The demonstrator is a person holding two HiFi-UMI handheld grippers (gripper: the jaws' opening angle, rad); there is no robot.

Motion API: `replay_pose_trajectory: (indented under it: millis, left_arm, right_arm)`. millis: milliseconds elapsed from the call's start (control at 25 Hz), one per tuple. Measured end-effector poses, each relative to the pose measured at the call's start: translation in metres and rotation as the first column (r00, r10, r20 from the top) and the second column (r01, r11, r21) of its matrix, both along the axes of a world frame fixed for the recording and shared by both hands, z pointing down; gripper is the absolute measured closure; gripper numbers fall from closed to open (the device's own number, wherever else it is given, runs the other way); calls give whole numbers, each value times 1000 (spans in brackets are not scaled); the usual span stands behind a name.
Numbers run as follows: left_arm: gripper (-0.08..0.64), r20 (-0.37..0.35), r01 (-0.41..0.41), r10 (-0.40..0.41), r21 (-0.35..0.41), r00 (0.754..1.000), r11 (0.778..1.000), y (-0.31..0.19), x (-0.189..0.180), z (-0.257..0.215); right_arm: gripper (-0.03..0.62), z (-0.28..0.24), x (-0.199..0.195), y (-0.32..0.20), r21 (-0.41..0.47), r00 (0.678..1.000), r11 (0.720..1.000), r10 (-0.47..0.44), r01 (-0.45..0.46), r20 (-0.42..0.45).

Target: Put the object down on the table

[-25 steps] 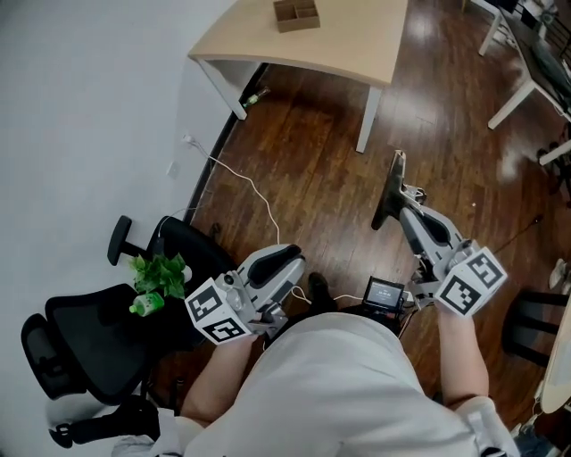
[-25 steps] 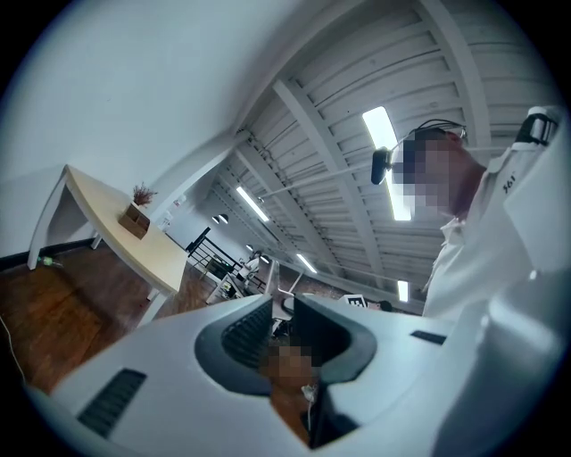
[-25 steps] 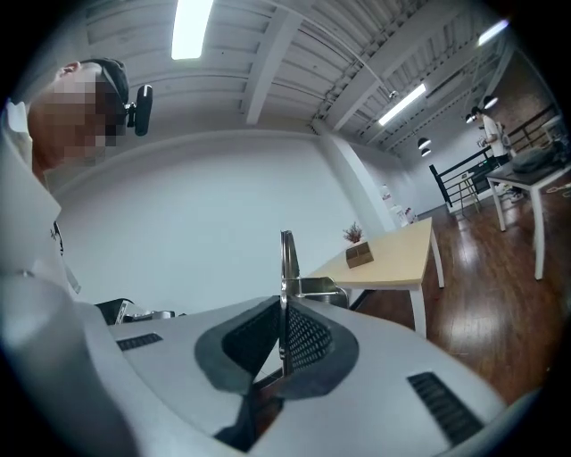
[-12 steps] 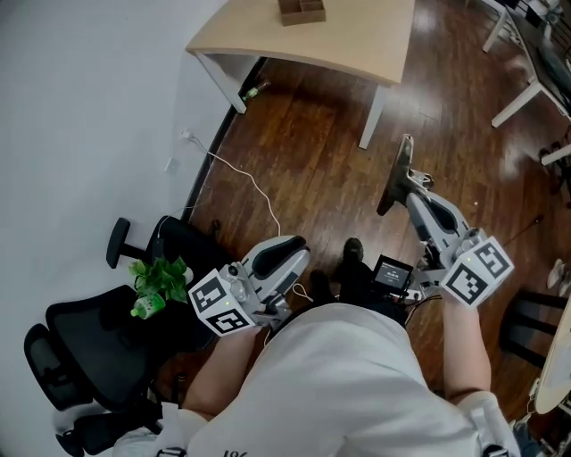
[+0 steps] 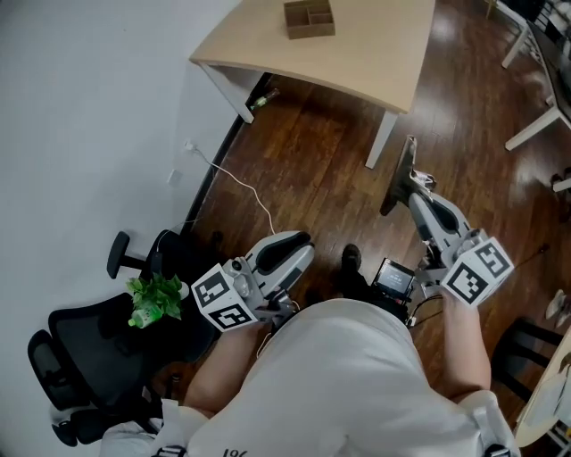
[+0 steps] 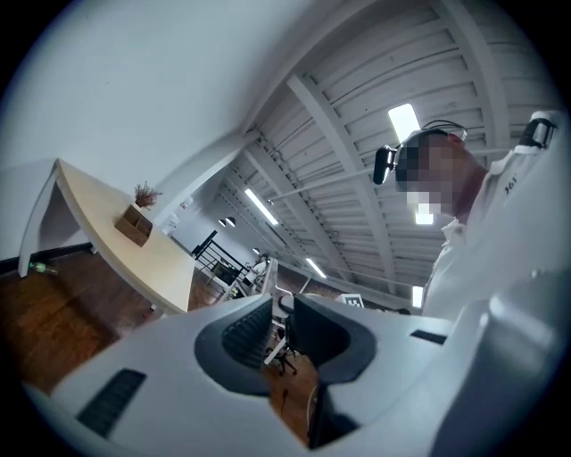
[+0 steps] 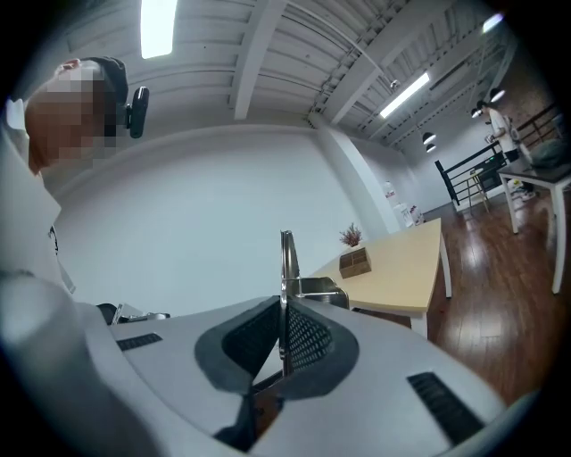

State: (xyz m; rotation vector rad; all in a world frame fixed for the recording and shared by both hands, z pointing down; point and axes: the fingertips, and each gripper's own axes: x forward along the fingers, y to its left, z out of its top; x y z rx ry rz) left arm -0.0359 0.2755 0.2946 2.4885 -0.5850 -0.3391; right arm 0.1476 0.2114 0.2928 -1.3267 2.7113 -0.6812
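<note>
A thin metal utensil sticks up out of my right gripper, which is shut on its flat handle. In the right gripper view the utensil's blade stands upright between the pads, with its metal head just beyond the gripper. My left gripper is held low by the person's waist. Its jaws stand a little apart with nothing between them. The light wooden table lies ahead, across the floor from both grippers.
A brown wooden box sits on the table. A black office chair with a green plant on it stands at the left by the white wall. A white cable crosses the wood floor. White table legs are at right.
The person has stepped a little towards the table, which now sits lower in the head view; a foot has come into sight. The right gripper still grips the utensil.
</note>
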Motion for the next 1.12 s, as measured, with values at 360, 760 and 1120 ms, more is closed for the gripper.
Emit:
replay_pose_trajectory:
  millis: [360, 760, 1120]
  left_arm:
    - [489, 10, 19, -20, 15, 1000, 1000, -65, 55, -7]
    - [489, 2, 36, -36, 19, 999, 999, -96, 52, -6]
    - [489, -9, 7, -7, 0, 1000, 1000, -191, 54, 2]
  right_arm:
    - [588, -7, 46, -71, 24, 999, 999, -42, 42, 3]
    - [588, -4, 39, -101, 15, 997, 997, -72, 72, -14]
    - [588, 3, 37, -184, -4, 998, 998, -56, 56, -32]
